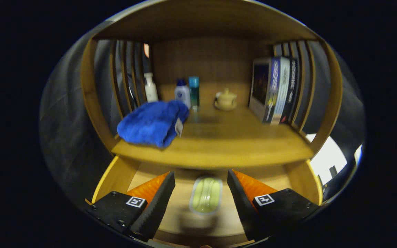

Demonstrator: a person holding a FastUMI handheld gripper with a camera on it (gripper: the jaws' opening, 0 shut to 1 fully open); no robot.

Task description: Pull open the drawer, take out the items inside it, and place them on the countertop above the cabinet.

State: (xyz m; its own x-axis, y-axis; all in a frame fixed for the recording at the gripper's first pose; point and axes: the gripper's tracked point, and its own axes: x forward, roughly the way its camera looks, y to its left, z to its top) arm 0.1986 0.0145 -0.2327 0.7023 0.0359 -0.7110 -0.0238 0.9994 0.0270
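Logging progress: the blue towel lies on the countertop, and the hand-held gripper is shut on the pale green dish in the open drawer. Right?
Not quite. In the gripper view the hand-held gripper is open; the pale green dish lies untouched between its fingers.

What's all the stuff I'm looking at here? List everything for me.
blue towel: one, blue with a small tag, on the countertop, front left
white bottle: one, white, at the back left, by the slatted side
blue-capped bottle: one, white with a blue cap, behind the towel
teal bottle: one, teal, beside the blue-capped bottle
lidded cup: one, cream, on a saucer at the back middle
books: a few, dark and light spines, upright by the other slatted side
countertop: one, wooden
green item: one, pale green, blurred, in the open drawer below the countertop
tongs: one pair, open, a finger on each side of the green item, not touching it
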